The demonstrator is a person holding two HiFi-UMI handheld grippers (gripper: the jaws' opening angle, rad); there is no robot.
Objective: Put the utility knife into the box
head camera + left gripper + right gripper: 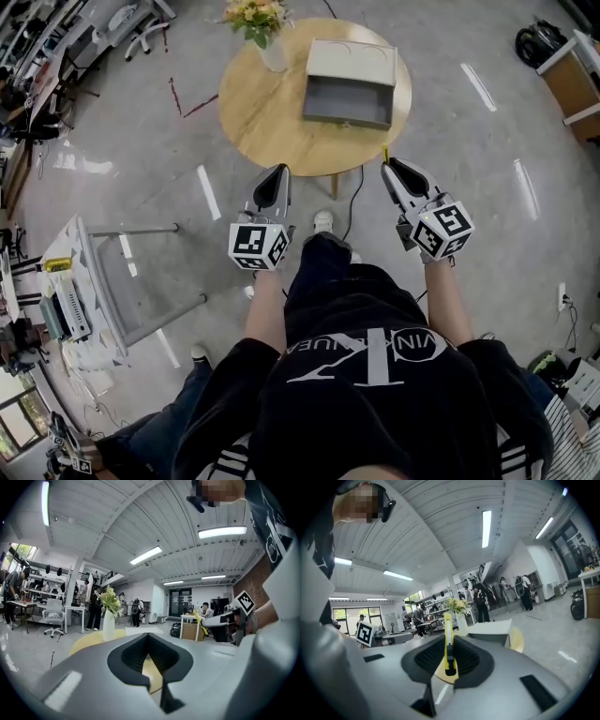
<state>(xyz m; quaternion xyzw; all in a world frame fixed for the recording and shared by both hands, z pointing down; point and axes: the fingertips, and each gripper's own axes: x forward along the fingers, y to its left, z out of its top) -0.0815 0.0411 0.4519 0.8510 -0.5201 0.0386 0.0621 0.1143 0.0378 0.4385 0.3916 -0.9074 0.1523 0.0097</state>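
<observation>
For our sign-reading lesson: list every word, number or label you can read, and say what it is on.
"VIN": part of the white print on the shirt; the rest is unreadable.
Cubes: square markers only, no words.
Knife, box: no print visible.

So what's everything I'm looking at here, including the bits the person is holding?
round wooden table: one, light brown, on the floor ahead of the person
open rectangular box: one, grey with a pale raised lid, on the table's far right part
vase of flowers: one, white vase with yellow and green blooms, on the table's far edge, left of the box
slim plastic utility knife: one, yellow, upright between the right tool's jaws
wheeled rack: one, white, on the floor at the left
left tool: one, grey, jaws together, empty
right tool: one, grey, shut on the knife
</observation>
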